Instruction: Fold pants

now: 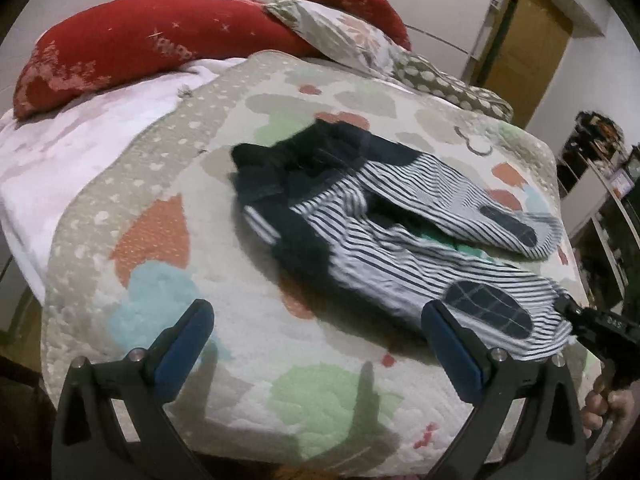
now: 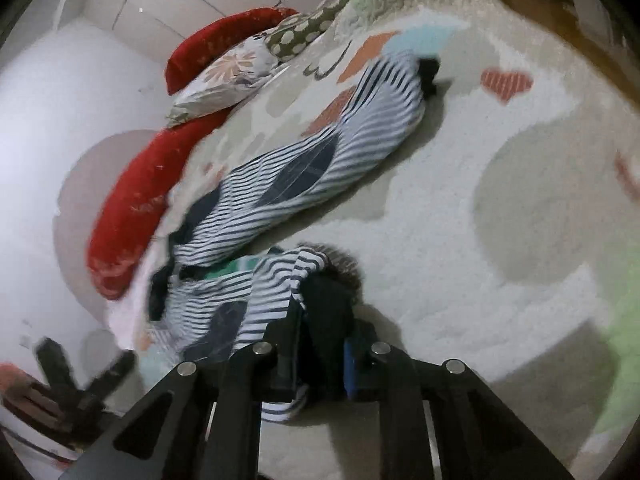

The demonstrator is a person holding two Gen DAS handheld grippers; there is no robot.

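Folding step: one leg's cuff [image 2: 316, 280] of the pants [image 1: 384, 224] is clamped by the right gripper [image 2: 320, 356]
Left gripper [image 1: 320, 344]: spread, empty
Next: cuff judged to be carried over the other leg

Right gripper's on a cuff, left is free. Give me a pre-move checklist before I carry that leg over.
1. Right gripper shut on the pants cuff: ok.
2. Left gripper open, holding nothing: ok.
3. Pants flat on the quilt: not ok, the legs look rumpled.
4. Other leg spread apart from the held one: ok.
5. Waistband straight: cannot tell, blurred.
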